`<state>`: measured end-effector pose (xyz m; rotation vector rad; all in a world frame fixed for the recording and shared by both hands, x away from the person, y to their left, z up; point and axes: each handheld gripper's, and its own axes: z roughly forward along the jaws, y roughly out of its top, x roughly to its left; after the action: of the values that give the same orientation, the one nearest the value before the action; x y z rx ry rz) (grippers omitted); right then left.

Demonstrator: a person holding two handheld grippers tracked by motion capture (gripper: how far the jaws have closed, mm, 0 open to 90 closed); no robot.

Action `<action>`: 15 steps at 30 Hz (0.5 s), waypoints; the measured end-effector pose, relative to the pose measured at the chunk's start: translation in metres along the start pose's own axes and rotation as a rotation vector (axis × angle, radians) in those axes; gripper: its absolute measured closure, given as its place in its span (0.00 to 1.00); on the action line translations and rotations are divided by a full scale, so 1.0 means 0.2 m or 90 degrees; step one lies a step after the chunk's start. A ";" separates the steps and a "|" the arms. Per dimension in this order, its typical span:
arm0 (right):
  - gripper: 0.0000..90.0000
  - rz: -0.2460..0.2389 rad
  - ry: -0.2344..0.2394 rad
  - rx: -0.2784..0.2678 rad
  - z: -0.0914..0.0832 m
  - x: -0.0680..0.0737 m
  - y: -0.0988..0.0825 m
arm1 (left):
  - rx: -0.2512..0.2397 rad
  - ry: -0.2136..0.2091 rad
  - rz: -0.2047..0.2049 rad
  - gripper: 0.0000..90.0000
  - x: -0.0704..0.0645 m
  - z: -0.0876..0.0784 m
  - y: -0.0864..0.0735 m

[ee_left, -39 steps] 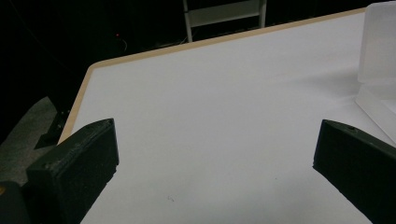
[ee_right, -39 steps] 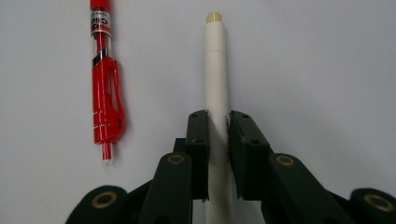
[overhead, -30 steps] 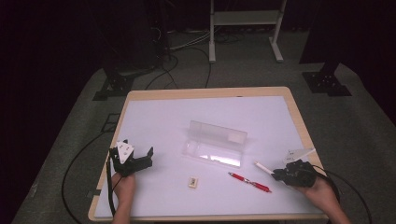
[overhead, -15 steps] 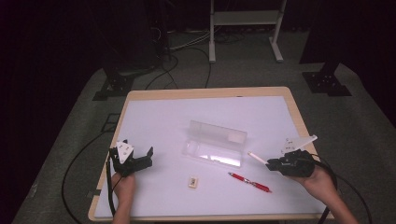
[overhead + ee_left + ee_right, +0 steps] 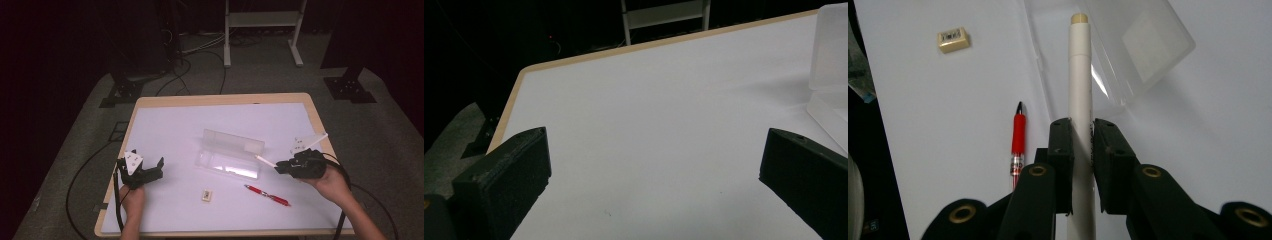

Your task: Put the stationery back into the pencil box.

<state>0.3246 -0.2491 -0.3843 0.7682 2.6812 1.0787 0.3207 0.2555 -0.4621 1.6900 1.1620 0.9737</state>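
The right gripper [image 5: 280,166] pinches a white pen [image 5: 1080,95], tip at nine o'clock toward the clear case [image 5: 229,154]; the left gripper [image 5: 146,169] rests with jaws spread.

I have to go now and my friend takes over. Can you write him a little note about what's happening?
Right gripper: shut on the white pen, held above the table, tip toward the open clear plastic case.
Left gripper: open, holding nothing, over the table's left side.
Red pen and eraser lie on the table near the case.
Done: white pen picked up.
Left: probably put it in the case.
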 end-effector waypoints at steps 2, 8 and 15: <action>0.87 -0.002 0.002 -0.001 0.00 0.00 0.01 | 0.000 0.000 0.000 0.00 0.00 0.00 0.00; 0.87 -0.018 0.008 0.007 0.02 0.01 0.08 | 0.000 0.000 -0.001 0.00 0.00 0.00 0.00; 0.87 -0.027 0.016 0.012 0.05 0.01 0.12 | 0.000 0.000 -0.001 0.00 0.00 0.00 0.00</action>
<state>0.3371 -0.2266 -0.3752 0.7015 2.7199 1.0606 0.3208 0.2557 -0.4621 1.6886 1.1628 0.9721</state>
